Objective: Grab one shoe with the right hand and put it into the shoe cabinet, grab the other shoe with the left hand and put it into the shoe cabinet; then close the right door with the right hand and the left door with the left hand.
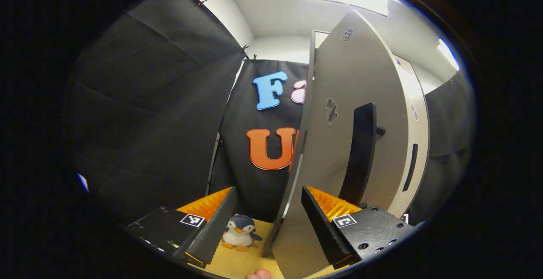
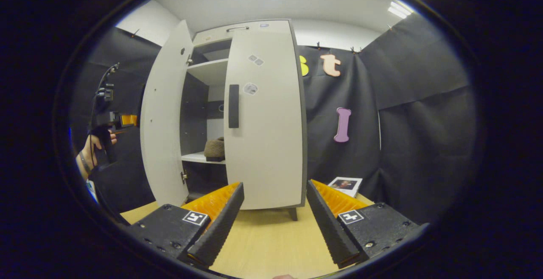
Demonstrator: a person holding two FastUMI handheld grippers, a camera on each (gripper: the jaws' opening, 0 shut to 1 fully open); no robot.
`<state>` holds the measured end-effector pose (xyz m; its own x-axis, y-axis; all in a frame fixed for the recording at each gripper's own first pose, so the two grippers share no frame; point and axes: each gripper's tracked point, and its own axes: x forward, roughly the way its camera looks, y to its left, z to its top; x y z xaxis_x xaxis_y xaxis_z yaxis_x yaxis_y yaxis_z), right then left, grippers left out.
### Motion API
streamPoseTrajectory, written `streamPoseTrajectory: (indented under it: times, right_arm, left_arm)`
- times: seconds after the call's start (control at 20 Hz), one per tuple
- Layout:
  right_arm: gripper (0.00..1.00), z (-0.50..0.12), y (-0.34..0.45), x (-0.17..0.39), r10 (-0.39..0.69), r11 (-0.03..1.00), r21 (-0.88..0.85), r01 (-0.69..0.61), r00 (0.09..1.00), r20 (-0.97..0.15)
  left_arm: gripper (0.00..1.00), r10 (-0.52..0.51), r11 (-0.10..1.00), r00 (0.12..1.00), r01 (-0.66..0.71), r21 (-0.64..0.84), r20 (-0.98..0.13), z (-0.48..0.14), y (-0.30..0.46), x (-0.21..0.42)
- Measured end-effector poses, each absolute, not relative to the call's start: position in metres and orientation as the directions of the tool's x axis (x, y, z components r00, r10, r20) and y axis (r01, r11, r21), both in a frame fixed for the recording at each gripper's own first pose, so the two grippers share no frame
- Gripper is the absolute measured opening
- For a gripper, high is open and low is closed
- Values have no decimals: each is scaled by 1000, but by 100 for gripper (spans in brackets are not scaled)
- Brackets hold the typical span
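Holding my left tongs point(image 1: 267, 224) open astride the left door's point(image 1: 352, 113) near edge, I see my right tongs point(image 2: 275, 224) open too, right door point(image 2: 265, 113) shut, a shoe point(image 2: 214, 148) shelved inside the cabinet point(image 2: 237, 29).

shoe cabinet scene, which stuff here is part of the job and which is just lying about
Part of the job:
- shoe cabinet
- right door, shut
- left door, open
- shoe on a shelf inside
- left gripper, empty, at the left door's edge
- right gripper, empty

Just lying about:
- penguin plush toy on the table
- booklet beside the cabinet
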<state>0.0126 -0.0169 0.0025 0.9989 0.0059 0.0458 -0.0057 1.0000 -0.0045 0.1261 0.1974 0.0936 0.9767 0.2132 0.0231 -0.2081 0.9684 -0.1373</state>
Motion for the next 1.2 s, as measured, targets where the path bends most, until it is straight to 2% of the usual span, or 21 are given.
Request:
streamPoseTrajectory:
  times: [0.4,0.45,0.5,0.55,0.6,0.65,1.05,1.1,1.15,1.2]
  right_arm:
    - [95,1,-46,5,-65,998,7,64,997,45]
    - [96,1,-48,4,-70,998,4,69,997,46]
    - [97,2,-51,3,-75,997,3,75,996,49]
    - [97,3,-53,2,-82,997,1,82,995,53]
    - [97,4,-55,-2,-89,996,-1,89,995,55]
    - [96,4,-56,-4,-94,996,-1,94,994,58]
    - [97,-2,-66,-6,-116,993,10,116,992,43]
    - [97,-4,-66,-6,-114,993,10,114,993,41]
    - [97,-4,-65,-5,-110,994,10,110,993,39]
    - [97,-4,-63,-4,-105,994,11,104,994,39]
  left_arm:
    - [93,118,982,993,-114,-151,16,88,143,149]
    - [99,102,982,995,-97,-162,18,88,136,152]
    - [94,93,982,995,-88,-167,20,88,130,156]
    - [94,90,983,996,-86,-163,21,89,127,159]
    - [99,89,984,996,-85,-155,19,87,124,160]
    - [95,82,986,996,-79,-150,17,86,120,162]
    - [95,54,990,998,-50,-131,22,98,105,149]
    - [99,51,991,998,-48,-126,25,99,103,145]
    - [95,47,992,999,-44,-118,24,101,101,141]
    - [95,40,993,999,-38,-110,22,103,98,135]
